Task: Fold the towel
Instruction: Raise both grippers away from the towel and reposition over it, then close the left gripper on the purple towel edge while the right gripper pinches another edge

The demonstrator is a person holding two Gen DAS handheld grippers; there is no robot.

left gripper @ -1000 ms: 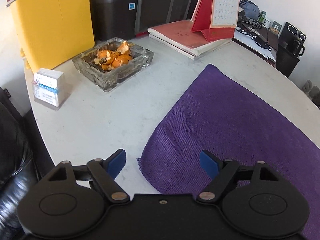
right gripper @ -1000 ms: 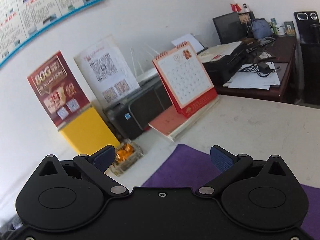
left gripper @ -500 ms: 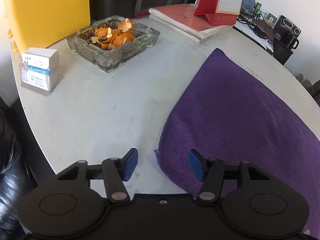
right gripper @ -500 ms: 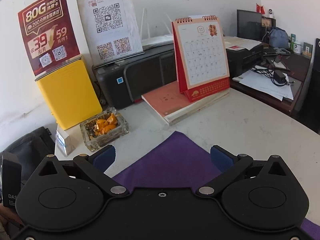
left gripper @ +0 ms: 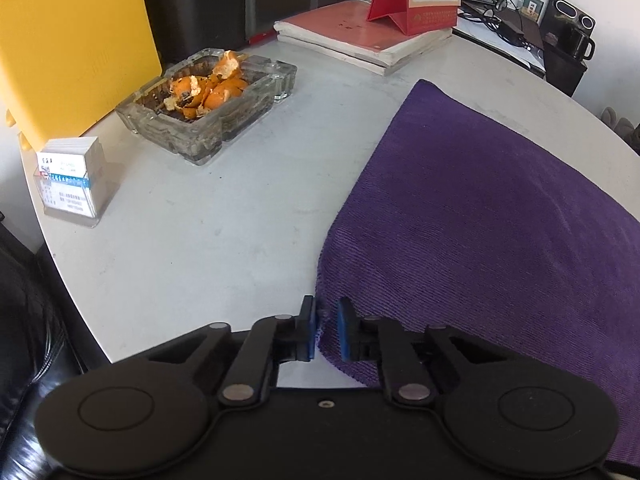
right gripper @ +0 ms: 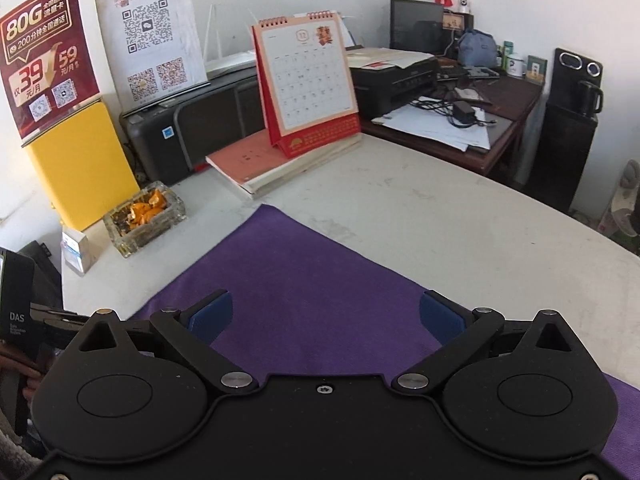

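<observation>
The purple towel (left gripper: 500, 216) lies flat near the worktop's (left gripper: 224, 232) front edge. The left gripper (left gripper: 327, 330) is pinched nearly closed on the towel's near-left corner; the right gripper (right gripper: 326, 316) hovers wide apart over it, holding nothing. Such a thin bite of hem could slip free on lifting, and a one-sided lift would likely skew the fold.

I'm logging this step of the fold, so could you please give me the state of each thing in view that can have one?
Purple towel: spread flat, unfolded, near corner pinched.
Left gripper: shut on the towel's near corner.
Right gripper: open, above the towel.
Glass ashtray: holding orange peel.
Desk calendar: standing upright on a book.
</observation>
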